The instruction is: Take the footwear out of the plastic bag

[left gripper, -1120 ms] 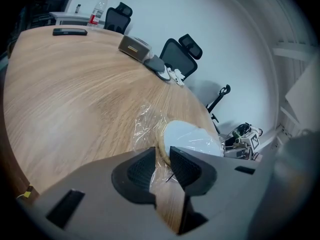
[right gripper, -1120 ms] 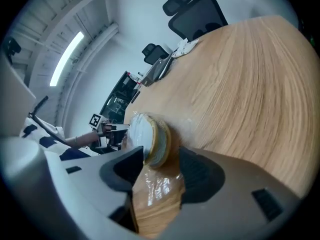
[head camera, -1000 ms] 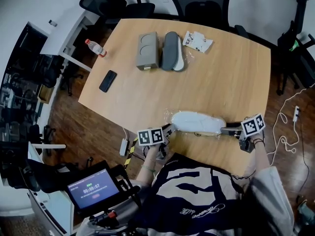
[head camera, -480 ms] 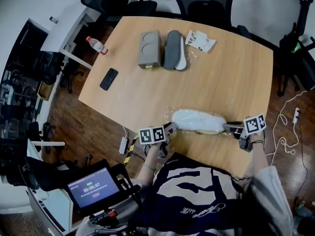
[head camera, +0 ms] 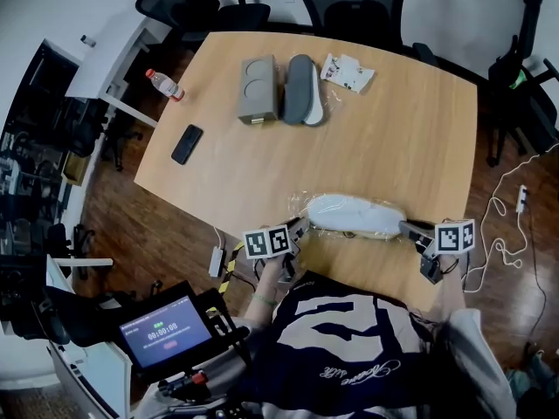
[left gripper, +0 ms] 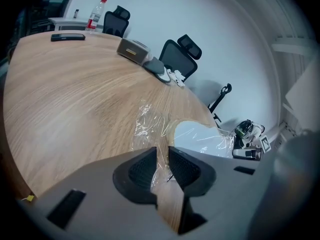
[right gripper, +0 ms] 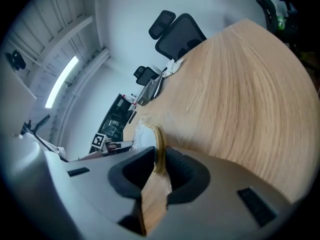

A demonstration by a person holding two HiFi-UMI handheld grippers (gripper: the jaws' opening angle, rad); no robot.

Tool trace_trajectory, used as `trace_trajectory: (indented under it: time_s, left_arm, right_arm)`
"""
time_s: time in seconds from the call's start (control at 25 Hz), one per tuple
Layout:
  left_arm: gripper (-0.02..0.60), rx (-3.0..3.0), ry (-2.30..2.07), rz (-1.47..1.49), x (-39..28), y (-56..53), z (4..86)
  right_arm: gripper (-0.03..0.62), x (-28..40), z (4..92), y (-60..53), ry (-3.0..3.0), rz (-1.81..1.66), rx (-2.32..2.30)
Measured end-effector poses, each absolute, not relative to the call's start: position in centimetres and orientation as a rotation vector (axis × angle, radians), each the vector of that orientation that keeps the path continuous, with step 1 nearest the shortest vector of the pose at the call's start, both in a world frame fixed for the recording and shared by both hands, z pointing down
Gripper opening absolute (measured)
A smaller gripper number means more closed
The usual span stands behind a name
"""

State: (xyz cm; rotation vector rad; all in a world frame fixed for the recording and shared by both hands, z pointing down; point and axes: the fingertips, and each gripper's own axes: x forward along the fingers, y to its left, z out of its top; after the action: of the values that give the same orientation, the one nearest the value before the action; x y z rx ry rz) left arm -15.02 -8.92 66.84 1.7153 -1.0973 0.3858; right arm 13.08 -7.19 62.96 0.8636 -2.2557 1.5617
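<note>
A white slipper (head camera: 354, 215) lies inside a clear plastic bag (head camera: 301, 206) near the table's front edge. My left gripper (head camera: 300, 228) is at the bag's left end. In the left gripper view its jaws (left gripper: 162, 156) pinch a fold of the clear film (left gripper: 150, 126), with the slipper (left gripper: 200, 134) beyond. My right gripper (head camera: 407, 230) is at the slipper's right end. Its jaws are closing, and the right gripper view shows the tan rim of the slipper (right gripper: 159, 149) between the pads (right gripper: 160, 163), touching them.
At the table's far side lie a grey slipper (head camera: 301, 90), a grey box (head camera: 257, 88) and a crumpled packet (head camera: 347, 72). A phone (head camera: 187, 144) and a bottle (head camera: 163, 84) are at the left. Office chairs (head camera: 354, 16) ring the table; cables (head camera: 502, 225) trail on the floor at right.
My right gripper has shifted right and toward the person, and its jaws have narrowed around the slipper's end. The left gripper stays at the bag's left end.
</note>
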Motion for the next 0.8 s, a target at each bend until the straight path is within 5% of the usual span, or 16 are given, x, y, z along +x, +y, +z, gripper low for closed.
trace_trajectory:
  time_s: [0.8]
  left_arm:
    - [0.08,1.812,-1.395,0.75,-16.8,-10.4,67.1]
  right_arm:
    - [0.069,19.6,60.0,-3.2,-2.088,1.344,1.329]
